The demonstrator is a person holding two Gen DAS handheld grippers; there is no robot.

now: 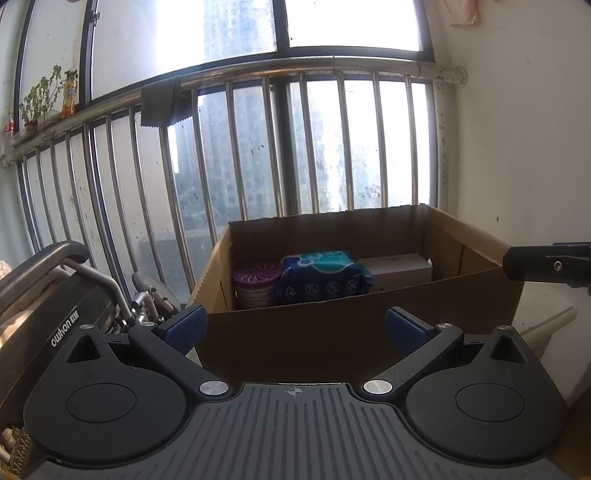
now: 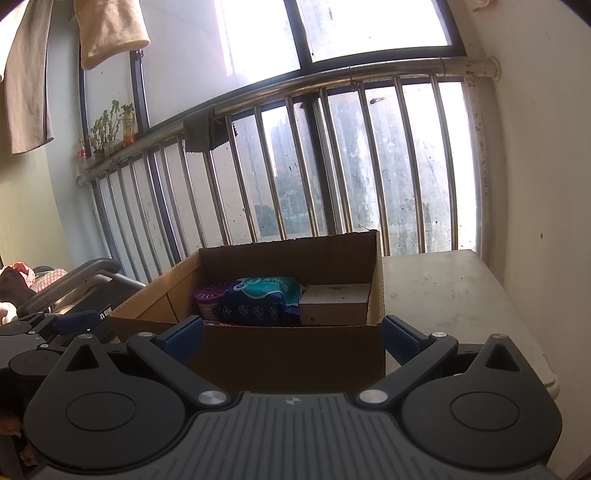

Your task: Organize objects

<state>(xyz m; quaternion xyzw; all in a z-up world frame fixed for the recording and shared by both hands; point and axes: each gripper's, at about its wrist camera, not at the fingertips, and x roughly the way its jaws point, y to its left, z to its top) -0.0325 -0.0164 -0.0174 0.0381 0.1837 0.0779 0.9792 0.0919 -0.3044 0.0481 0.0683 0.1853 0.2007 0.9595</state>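
An open cardboard box (image 1: 354, 332) stands in front of a barred window. Inside it, from left to right, are a purple-lidded round tub (image 1: 255, 286), a blue and teal wipes pack (image 1: 323, 275) and a pale carton (image 1: 400, 269). The same box (image 2: 288, 350), tub (image 2: 208, 301), pack (image 2: 262, 297) and carton (image 2: 336, 302) show in the right wrist view. My left gripper (image 1: 295, 326) is open and empty, just short of the box's near wall. My right gripper (image 2: 291, 334) is open and empty, also at the near wall. Its finger shows at the right edge of the left wrist view (image 1: 546, 264).
A folded wheelchair (image 1: 70, 295) stands left of the box. The metal railing (image 1: 295, 147) and window are close behind. A white, stained table top (image 2: 450, 295) carries the box and extends to its right, against the wall. Clothes (image 2: 110, 29) hang at upper left.
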